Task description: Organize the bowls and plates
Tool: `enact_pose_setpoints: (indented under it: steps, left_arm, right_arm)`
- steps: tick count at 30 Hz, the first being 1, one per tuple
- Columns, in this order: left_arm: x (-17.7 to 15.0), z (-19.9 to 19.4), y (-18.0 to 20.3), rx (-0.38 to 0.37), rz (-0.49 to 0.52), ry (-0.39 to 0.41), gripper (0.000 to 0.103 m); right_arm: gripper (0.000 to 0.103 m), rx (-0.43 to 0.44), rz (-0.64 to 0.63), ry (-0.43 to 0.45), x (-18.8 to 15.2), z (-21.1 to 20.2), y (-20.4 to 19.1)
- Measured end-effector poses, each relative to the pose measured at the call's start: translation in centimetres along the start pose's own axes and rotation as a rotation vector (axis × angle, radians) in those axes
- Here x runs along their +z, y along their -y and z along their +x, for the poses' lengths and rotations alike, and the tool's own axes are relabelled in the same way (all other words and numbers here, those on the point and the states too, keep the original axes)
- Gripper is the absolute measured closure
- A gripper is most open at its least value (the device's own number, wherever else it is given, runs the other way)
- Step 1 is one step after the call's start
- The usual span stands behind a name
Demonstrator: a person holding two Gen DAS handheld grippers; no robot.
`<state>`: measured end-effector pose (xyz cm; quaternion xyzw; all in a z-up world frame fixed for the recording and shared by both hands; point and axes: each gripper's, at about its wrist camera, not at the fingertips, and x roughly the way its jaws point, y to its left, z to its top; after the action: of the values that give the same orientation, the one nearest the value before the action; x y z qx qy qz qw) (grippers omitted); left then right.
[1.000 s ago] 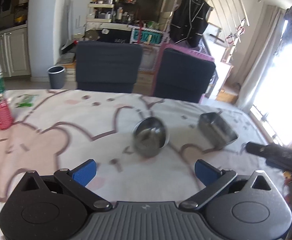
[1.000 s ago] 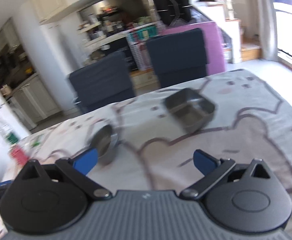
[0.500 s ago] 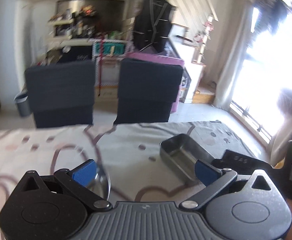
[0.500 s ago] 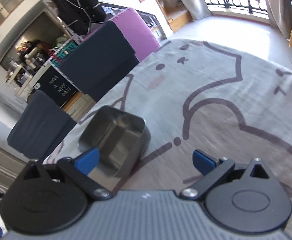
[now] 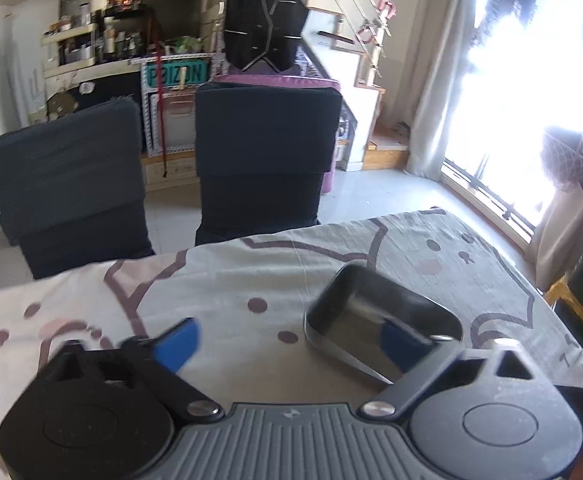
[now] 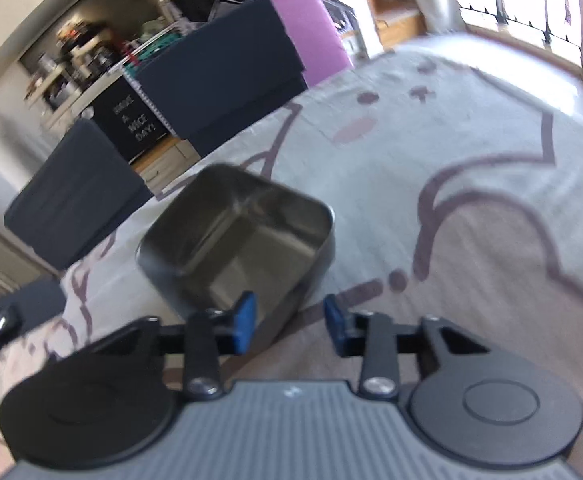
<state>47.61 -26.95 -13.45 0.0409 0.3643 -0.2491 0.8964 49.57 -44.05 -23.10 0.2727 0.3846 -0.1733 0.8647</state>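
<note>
A square steel bowl [image 5: 375,324] sits on the table with the cat-print cloth [image 5: 251,280]. My left gripper [image 5: 287,340] is open, its right blue fingertip [image 5: 401,342] over the bowl's near side and its left one over the cloth. In the right wrist view the same bowl [image 6: 235,232] lies just ahead. My right gripper [image 6: 289,320] has its jaws partly closed, a gap still between them, straddling the bowl's near right wall without visibly touching it. The round steel bowl is out of view.
Two dark chairs [image 5: 267,156] stand behind the table's far edge. A window [image 5: 531,80] and curtain are at the right. Shelves with clutter [image 5: 123,48] line the back wall. The table's right edge [image 5: 563,320] is close to the bowl.
Both grippers have swung right and closed in on the square bowl. The round bowl has left view. The right gripper's jaws have narrowed from wide open around the bowl's near wall.
</note>
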Motion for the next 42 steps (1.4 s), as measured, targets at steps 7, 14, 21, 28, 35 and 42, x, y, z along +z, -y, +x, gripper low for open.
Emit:
enact_pose_setpoints:
  steps: [7,14,21,28,35,42]
  left_arm:
    - [-0.6,2.1,-0.1,-0.079,-0.039,-0.075,0.053]
    - [-1.5,3.9,-0.5,-0.125,-0.102,-0.115,0.084]
    - [-1.7,4.8,-0.1,-0.170,-0.129,-0.134,0.091]
    - [-2.4,5.4,0.1,-0.182,-0.133,-0.167,0.098]
    - [-2.4,4.3,0.4,-0.165,-0.111,-0.151,0.099]
    - [-1.6,0.1,0.8,-0.146,-0.102,-0.094,0.099]
  right_arm:
    - [0.094,-0.004,-0.048,0.034,1.0,-0.8,1.9]
    - [0.098,-0.015,-0.096,0.043,1.4,-0.9,2.0]
    - [0.100,-0.022,-0.132,0.061,1.4,-1.4,2.2]
    - [0.100,-0.022,-0.145,0.059,1.2,-1.4,2.1]
    - [0.100,-0.014,-0.173,0.057,1.2,-2.0,1.8]
    - [0.100,0.009,-0.207,0.095,1.1,-5.2,0.6]
